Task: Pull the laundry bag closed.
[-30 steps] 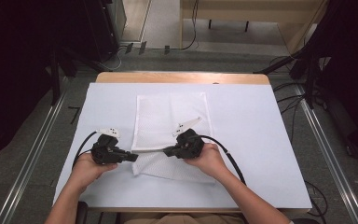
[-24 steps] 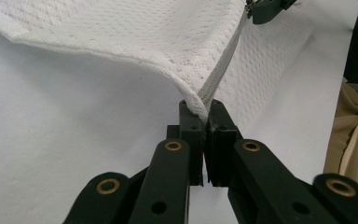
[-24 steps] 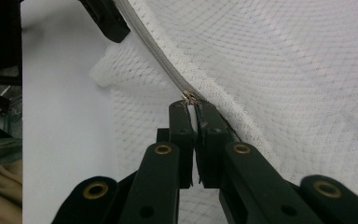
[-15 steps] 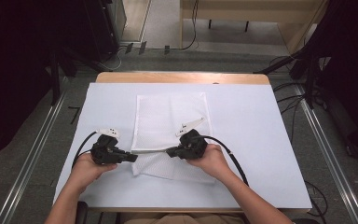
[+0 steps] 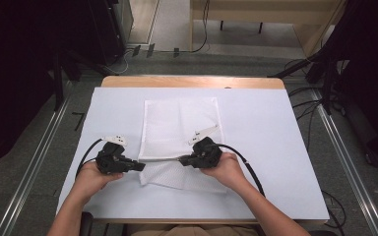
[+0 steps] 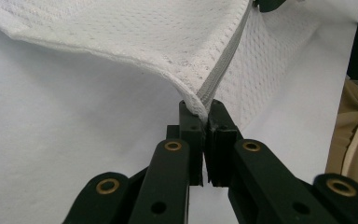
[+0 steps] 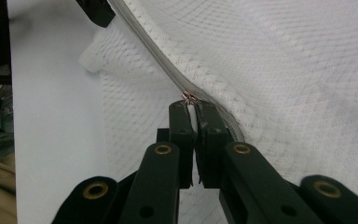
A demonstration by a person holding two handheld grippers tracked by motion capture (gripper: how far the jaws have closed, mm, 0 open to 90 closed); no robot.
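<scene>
Right hand-held gripper (image 7: 191, 106) farther along zipper (image 7: 168, 70), clamped.

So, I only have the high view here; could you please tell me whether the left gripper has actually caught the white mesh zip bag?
Observer: Yes. The left gripper view shows the left gripper shut on a corner of the white mesh zip bag, right at the end of its grey zipper.
Operator: Thank you. And what is the right gripper holding, please?
Observer: The right gripper view shows the right gripper with its jaws closed on the small zipper pull, partway along the zipper.
</scene>
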